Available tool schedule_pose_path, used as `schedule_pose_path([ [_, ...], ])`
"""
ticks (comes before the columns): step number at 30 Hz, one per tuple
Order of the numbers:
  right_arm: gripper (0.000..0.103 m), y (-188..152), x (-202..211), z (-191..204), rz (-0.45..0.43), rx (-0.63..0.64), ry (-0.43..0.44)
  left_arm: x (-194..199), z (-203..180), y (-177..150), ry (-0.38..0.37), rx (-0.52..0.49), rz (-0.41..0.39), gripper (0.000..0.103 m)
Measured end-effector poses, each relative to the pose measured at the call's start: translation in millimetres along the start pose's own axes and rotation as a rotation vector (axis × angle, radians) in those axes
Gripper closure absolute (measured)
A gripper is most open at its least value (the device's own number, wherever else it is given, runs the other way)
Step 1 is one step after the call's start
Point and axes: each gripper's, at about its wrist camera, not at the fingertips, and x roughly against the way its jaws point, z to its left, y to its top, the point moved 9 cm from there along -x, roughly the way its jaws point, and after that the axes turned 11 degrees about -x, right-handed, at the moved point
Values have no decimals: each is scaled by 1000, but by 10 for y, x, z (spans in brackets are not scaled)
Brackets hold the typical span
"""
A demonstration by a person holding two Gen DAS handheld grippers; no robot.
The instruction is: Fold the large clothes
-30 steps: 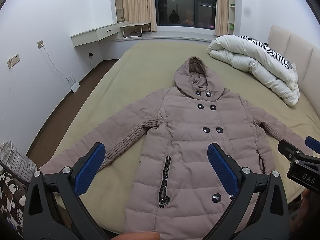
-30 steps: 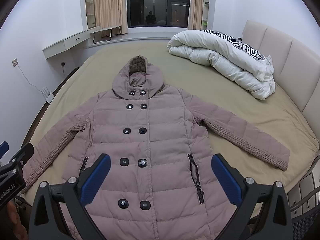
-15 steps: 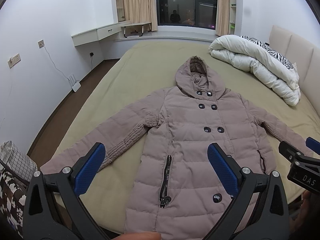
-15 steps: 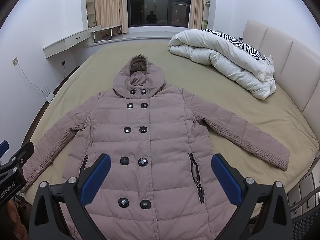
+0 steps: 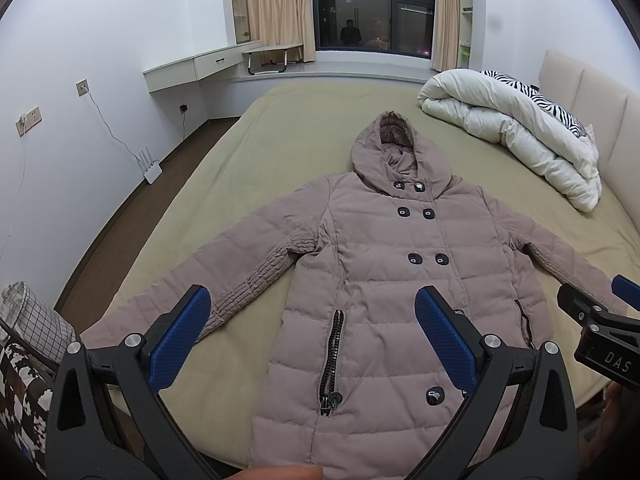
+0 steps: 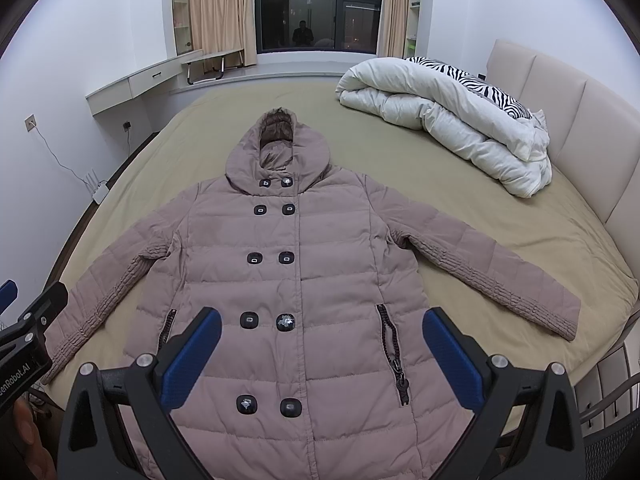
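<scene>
Progress so far: none that shows. Your dusty-pink quilted hooded coat (image 6: 304, 280) lies face up and fully spread on the olive-tan bed sheet (image 6: 500, 216), hood toward the window, hem hanging at the near bed edge under your tools. Both sleeves are splayed outward, no fold line anywhere, front buttoned shut.

Your left black gripper with blue pads (image 5: 312, 334) hovers above the hem with its jaws spread wide, nothing between them. Your right black gripper with blue pads (image 6: 322, 354) is the same: spread wide, empty, above the lower front of the coat. Neither touches fabric as far as I can tell.

Left to do, as I judge it: everything. Sleeves in across the chest, hood down, then body folded up from the hem.

Counts:
- 1 coat, 1 hood (image 6: 276, 148), 2 sleeves: left sleeve (image 5: 200, 292), right sleeve (image 6: 488, 276).
- 10 dark buttons in 2 columns of 5 in the right wrist view; top pair (image 6: 276, 182) just under the hood.
- 2 zip pockets; right one (image 6: 394, 354) shows its pull.
- 1 rolled white duvet with zebra-print lining (image 6: 448, 108), well apart from the coat, near the padded beige headboard (image 6: 568, 120).
- 2 grippers.
</scene>
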Motion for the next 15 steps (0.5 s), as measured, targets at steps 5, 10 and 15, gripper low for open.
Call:
schedule_pose_path([
  [5,0,12,4,-1,3,0,0,-4,5,-3,1,1,1,0],
  [10,0,-4,-6,0,3,1,1,-8,7,-11,1,0,2,0],
  [15,0,11,-3,-2,3,1,-1,-15,12,-17,1,0,3,0],
])
